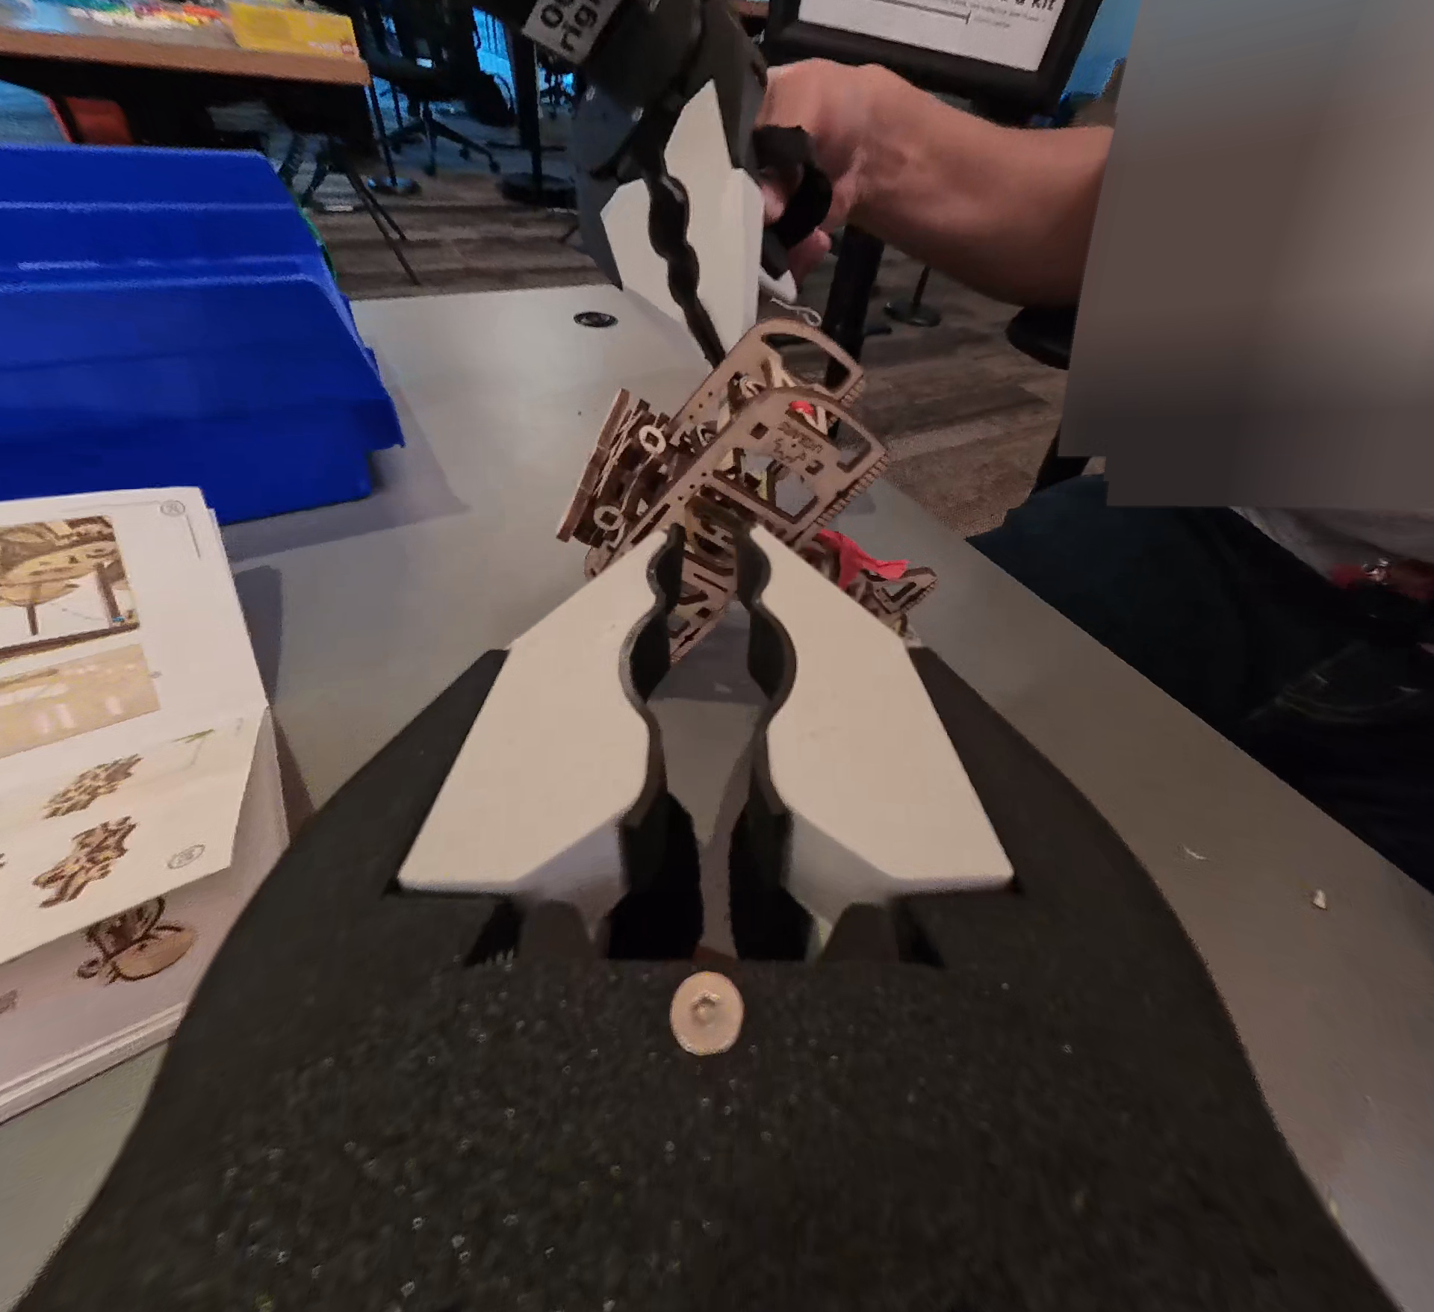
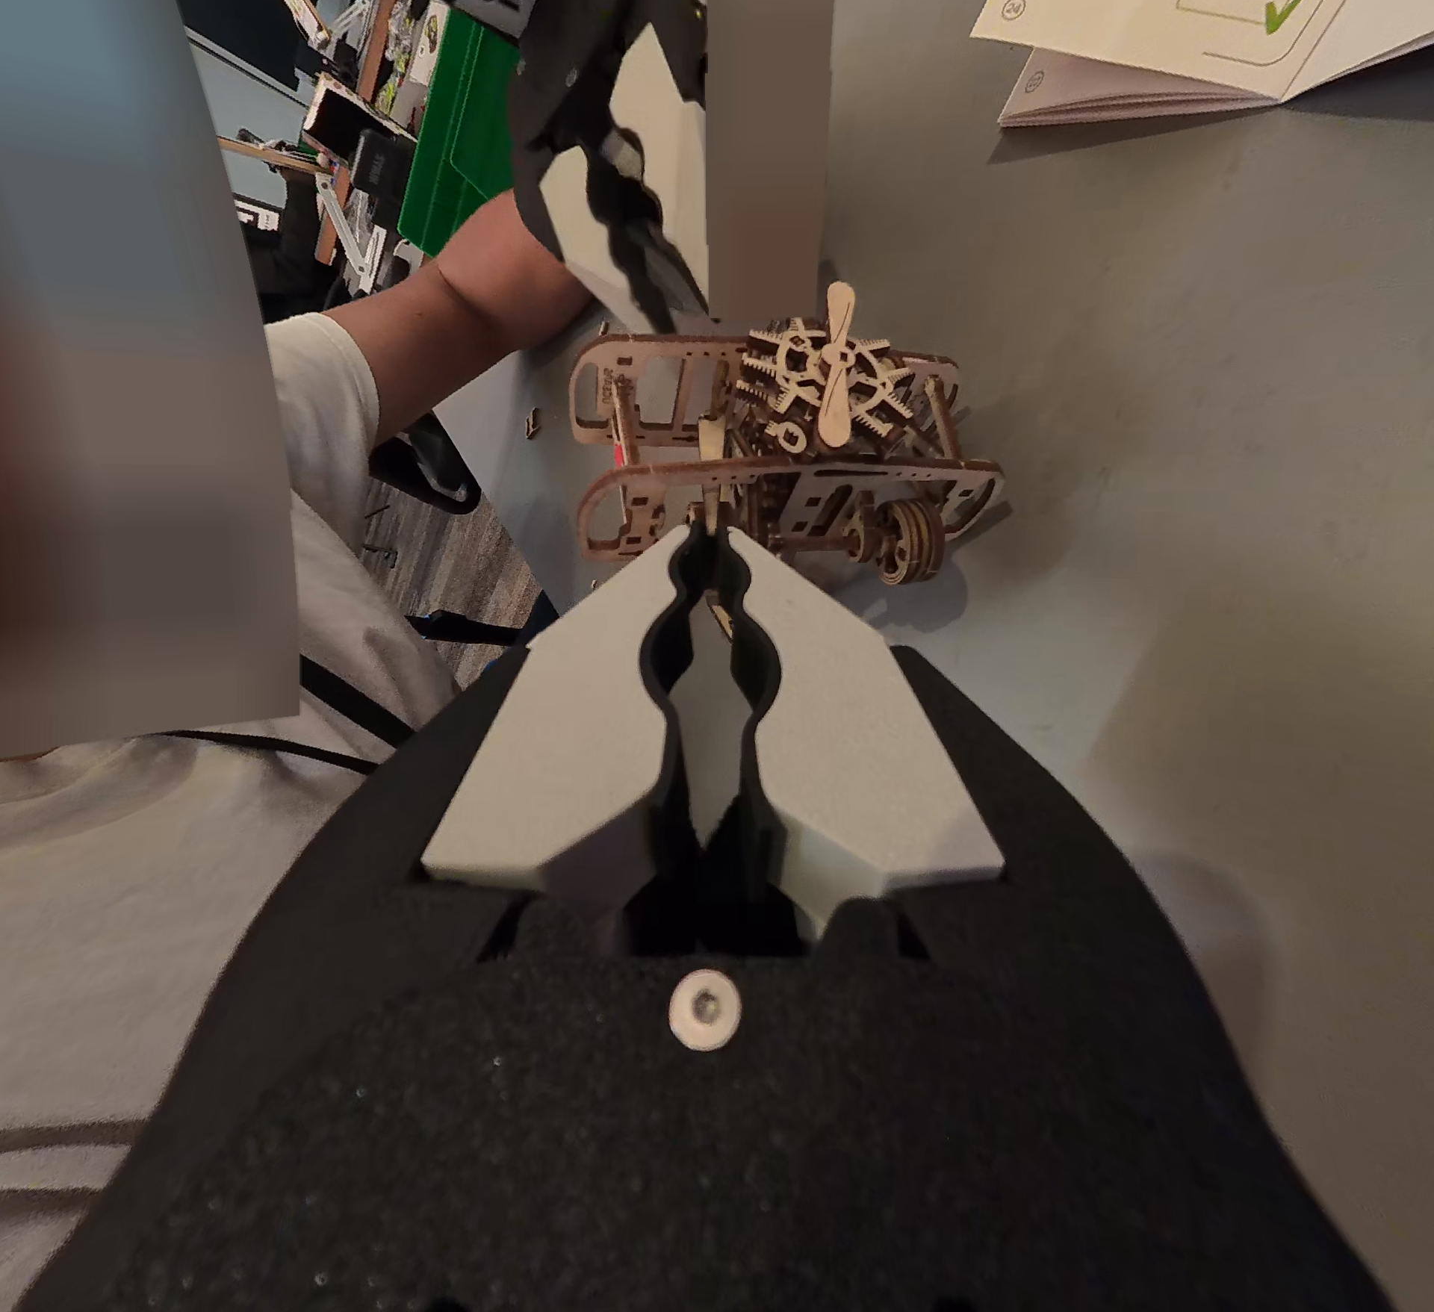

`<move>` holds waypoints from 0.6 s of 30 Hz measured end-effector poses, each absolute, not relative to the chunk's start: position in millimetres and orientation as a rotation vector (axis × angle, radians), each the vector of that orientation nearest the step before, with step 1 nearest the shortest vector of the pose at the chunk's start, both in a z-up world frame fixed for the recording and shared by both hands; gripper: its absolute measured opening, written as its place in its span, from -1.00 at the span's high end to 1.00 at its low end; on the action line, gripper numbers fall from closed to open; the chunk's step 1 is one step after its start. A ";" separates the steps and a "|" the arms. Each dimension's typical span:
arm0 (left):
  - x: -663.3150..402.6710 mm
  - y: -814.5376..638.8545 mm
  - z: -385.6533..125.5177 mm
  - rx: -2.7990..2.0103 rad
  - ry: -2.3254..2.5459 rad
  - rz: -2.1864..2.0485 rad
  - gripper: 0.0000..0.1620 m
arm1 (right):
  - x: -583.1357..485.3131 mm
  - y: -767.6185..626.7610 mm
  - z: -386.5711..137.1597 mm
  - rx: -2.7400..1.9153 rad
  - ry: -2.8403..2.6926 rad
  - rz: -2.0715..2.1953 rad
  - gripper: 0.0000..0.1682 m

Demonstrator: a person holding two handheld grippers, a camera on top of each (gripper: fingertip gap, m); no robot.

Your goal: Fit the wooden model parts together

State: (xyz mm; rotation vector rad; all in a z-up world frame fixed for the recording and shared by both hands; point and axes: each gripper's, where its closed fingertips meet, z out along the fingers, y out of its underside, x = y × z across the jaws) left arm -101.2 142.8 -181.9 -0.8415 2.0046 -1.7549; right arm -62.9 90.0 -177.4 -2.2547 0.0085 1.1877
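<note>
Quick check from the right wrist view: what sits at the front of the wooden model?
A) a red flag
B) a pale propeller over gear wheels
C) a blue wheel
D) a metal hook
B: a pale propeller stands upright in front of toothed gear wheels on the wooden model.

Blue plastic bins (image 1: 178,328) behind an open instruction booklet (image 1: 101,716) on the grey table (image 1: 497,375).
</note>
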 end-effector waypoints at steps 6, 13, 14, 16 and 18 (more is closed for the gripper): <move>-89.9 135.4 -191.7 -0.881 2.041 -1.673 1.00 | -63.5 90.6 -176.9 -2.261 0.000 1.179 1.00; -88.8 129.6 -196.5 -0.864 2.068 -1.630 1.00 | -62.1 89.9 -177.1 -2.261 0.006 1.185 1.00; -88.6 129.7 -196.5 -0.868 2.065 -1.636 1.00 | -61.1 89.3 -176.3 -2.261 0.007 1.187 1.00; -87.9 130.1 -196.9 -0.876 2.065 -1.636 1.00 | -58.6 88.5 -175.3 -2.264 0.009 1.176 1.00; -87.2 130.3 -197.7 -0.887 2.070 -1.638 1.00 | -57.7 87.1 -174.2 -2.270 0.017 1.172 1.00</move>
